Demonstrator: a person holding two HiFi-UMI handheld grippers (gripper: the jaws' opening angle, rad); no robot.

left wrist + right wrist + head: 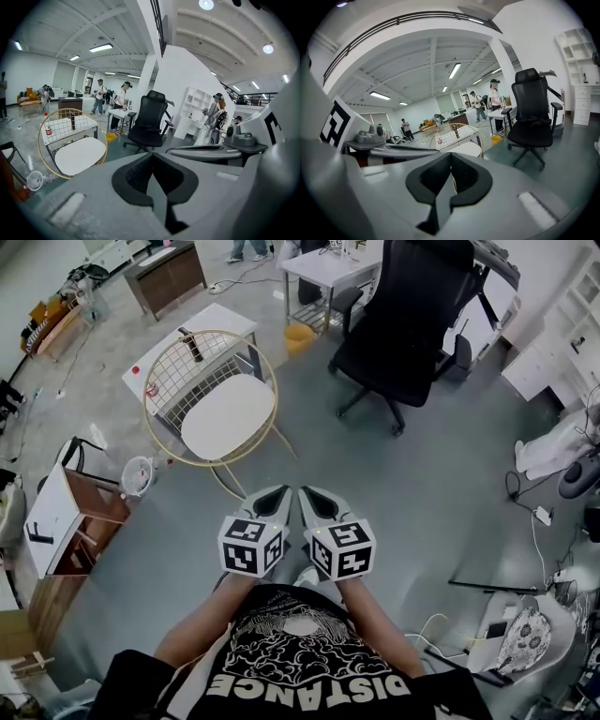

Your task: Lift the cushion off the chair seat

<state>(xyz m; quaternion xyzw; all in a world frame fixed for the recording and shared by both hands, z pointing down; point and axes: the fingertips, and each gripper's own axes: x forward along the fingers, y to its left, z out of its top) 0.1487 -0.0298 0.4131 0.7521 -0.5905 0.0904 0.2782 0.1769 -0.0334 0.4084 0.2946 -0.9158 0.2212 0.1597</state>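
Observation:
A white oval cushion (228, 416) lies on the seat of a gold wire chair (159, 381), ahead and to the left of me. The left gripper view shows the cushion (79, 154) at lower left, and the right gripper view shows it (466, 149) just beyond the jaws. My left gripper (275, 497) and right gripper (317, 499) are held side by side in front of my chest. Both point towards the chair, well short of it. Each has its jaws shut with nothing between them, as seen for the left gripper (152, 157) and the right gripper (451, 158).
A black office chair (403, 324) stands to the right of the wire chair. Behind the wire chair is a white table (192, 343), with a yellow bin (298, 337) near it. A wooden cabinet (70, 526) sits at the left, and cables (534, 512) trail at the right. People stand far off.

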